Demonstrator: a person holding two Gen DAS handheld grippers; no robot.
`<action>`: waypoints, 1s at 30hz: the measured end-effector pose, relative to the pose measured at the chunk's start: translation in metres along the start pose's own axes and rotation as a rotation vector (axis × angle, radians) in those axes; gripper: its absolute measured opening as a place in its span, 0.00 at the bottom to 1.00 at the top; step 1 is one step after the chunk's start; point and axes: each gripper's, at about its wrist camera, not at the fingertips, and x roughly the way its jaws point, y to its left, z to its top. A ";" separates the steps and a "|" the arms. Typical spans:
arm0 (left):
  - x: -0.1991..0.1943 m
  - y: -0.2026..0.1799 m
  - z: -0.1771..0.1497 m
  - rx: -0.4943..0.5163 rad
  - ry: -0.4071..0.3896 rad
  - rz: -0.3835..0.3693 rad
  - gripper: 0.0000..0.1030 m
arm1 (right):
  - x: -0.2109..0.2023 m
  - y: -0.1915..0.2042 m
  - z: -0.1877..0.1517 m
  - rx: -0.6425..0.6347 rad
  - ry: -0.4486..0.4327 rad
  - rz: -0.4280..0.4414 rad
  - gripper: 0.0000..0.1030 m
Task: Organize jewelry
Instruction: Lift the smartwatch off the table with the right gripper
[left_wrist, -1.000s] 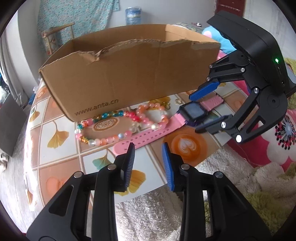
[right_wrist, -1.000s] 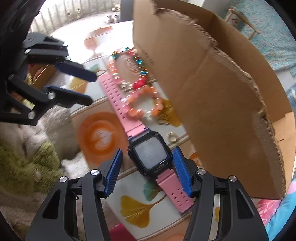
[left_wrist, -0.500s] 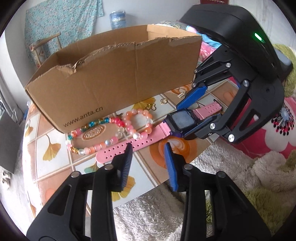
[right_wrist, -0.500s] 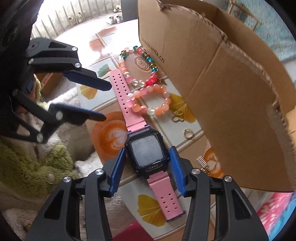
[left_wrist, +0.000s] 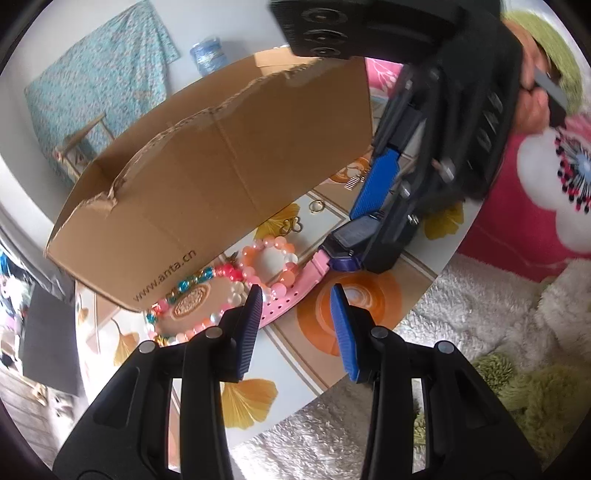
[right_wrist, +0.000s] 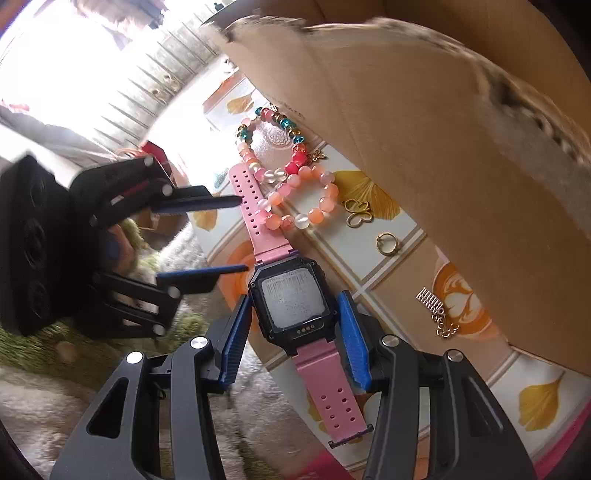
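The watch (right_wrist: 291, 301) is sitting between the 2 blue pads of your right gripper (right_wrist: 295, 332), its black case framed by them on both sides. A thin gap is showing along each pad, so the jaws are standing narrow around the case but, as far as the right wrist view shows, not yet pressing on it. The watch is lying flat on the table (right_wrist: 399, 229), near the edge facing the rug.

Its long axis is running straight along your right gripper's fingers: 1 pink strap end is pointing back toward the right wrist camera, the other, holed end is reaching away under the peach bead bracelet (right_wrist: 306, 203). So the pads are crossing the short width of the case, which I judge the right way to take it.

Your left gripper (left_wrist: 295, 314) is hovering with its jaws wide and nothing in them, over the far strap. From that side the watch is lying crosswise, case to the right.

The right gripper is clearly the nearer 1. Further out, the multicolored bead bracelet (right_wrist: 273, 129), a gold ring (right_wrist: 387, 243) and a gold butterfly charm (right_wrist: 356, 214) are lying along the foot of the cardboard box (right_wrist: 424, 110), which I judge to be where the jewelry is going.
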 end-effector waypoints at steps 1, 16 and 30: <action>0.001 -0.002 0.000 0.014 0.001 0.002 0.35 | 0.009 0.001 -0.002 -0.010 0.003 0.000 0.46; 0.019 -0.009 0.011 0.063 0.028 -0.007 0.07 | 0.018 0.021 -0.009 -0.059 0.008 -0.048 0.45; 0.026 0.003 0.018 -0.024 0.052 -0.052 0.04 | 0.005 0.064 -0.058 -0.157 -0.108 -0.562 0.37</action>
